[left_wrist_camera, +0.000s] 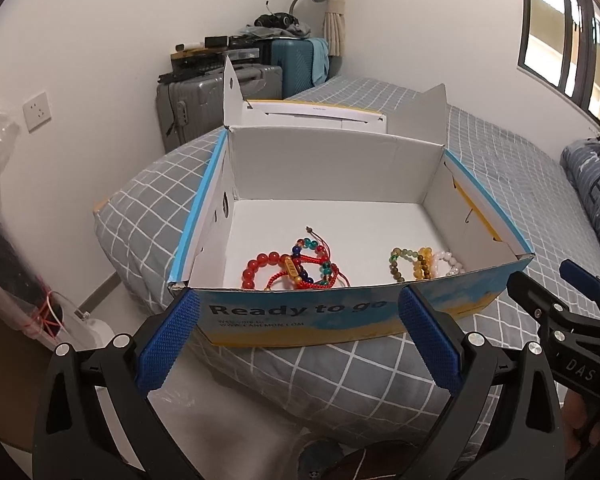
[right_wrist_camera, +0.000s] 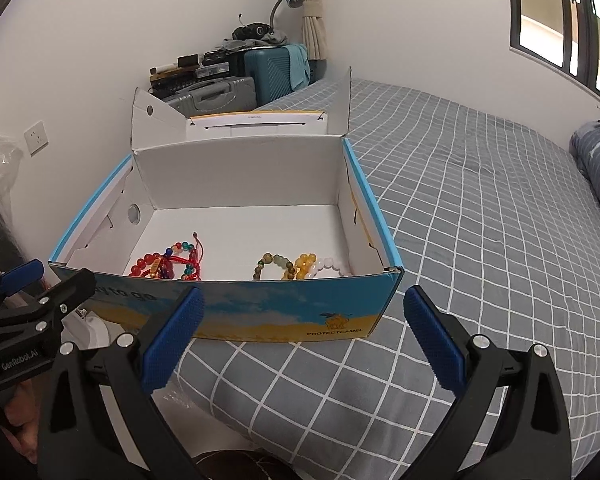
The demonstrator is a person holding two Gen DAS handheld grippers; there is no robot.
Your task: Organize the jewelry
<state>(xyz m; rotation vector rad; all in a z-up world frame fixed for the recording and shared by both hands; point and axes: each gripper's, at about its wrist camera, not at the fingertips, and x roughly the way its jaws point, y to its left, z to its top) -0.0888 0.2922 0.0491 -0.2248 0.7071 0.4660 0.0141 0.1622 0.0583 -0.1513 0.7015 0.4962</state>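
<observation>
1. Box [left_wrist_camera: 300,312] open on top; its front wall stands between both tongs and the inside.
2. Raised lid flaps [right_wrist_camera: 152,124] block the rear.
3. Bracelets [left_wrist_camera: 296,268] crowd the front floor; back floor bare.
4. Bed [right_wrist_camera: 480,220] to the right lies open.

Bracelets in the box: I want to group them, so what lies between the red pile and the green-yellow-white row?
Only bare white box floor separates the red pile from the pale row; both wrist views show that gap.
</observation>
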